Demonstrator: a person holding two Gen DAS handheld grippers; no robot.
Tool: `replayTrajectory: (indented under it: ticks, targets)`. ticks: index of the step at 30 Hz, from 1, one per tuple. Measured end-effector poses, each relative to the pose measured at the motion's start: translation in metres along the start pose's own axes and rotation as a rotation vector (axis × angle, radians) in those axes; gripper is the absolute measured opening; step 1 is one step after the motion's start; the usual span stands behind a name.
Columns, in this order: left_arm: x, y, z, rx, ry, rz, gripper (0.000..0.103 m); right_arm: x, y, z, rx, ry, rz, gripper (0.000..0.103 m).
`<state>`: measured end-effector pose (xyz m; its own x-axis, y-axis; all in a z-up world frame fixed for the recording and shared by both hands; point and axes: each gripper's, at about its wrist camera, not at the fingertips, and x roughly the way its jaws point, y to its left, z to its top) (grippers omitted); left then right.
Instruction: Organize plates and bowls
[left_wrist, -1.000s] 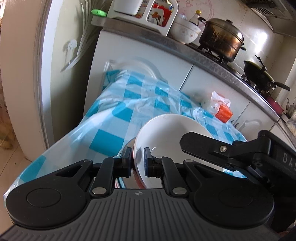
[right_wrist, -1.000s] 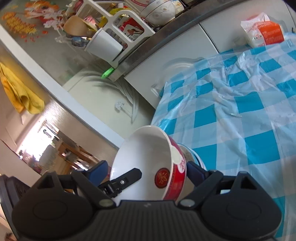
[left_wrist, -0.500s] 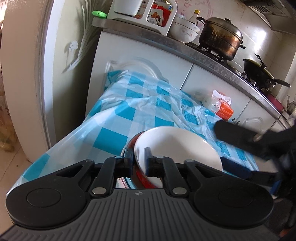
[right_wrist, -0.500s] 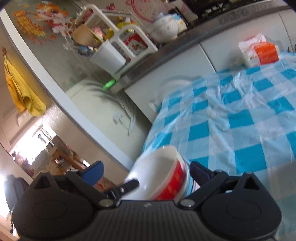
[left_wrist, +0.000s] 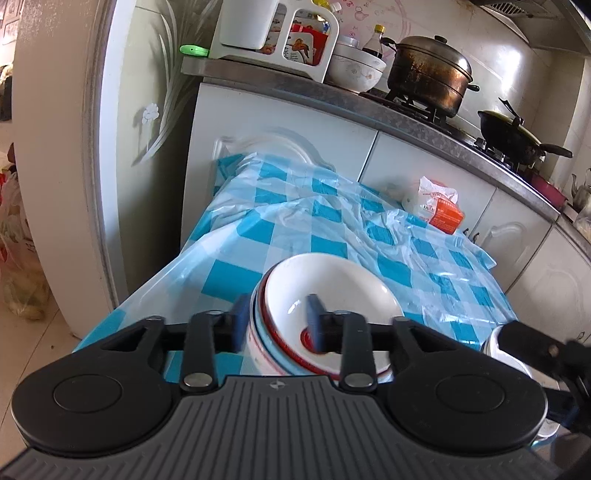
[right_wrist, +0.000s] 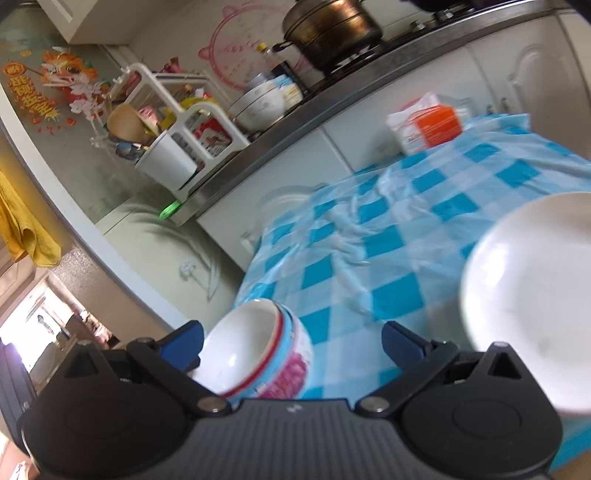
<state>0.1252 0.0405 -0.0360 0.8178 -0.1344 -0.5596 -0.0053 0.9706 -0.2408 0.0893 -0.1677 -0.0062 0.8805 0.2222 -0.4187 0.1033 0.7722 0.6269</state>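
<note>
The left gripper (left_wrist: 277, 323) has just been opening, jaws astride a rim. The right gripper (right_wrist: 291, 341) gapes wide, seemingly gripping nothing.

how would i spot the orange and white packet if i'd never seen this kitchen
Find the table with the blue-and-white checked cloth pushed against the white cabinets. At its far edge, below the stove's big steamer pot, stands the orange and white packet. It is the only packaged item on the cloth; everything else there is bowls.
</note>
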Motion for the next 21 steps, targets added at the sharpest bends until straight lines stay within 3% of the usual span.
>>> replayTrajectory:
  ticks: [10, 21]
  targets:
    - [-0.035, -0.009, -0.020, 0.059, 0.000, -0.009, 0.062, -0.055, 0.009, -0.025, -0.136, -0.081, -0.138, 0.102]
    - [-0.082, -0.034, -0.039, 0.171, -0.031, -0.060, 0.084, -0.098, 0.021, -0.036, -0.189, -0.157, -0.210, 0.102]
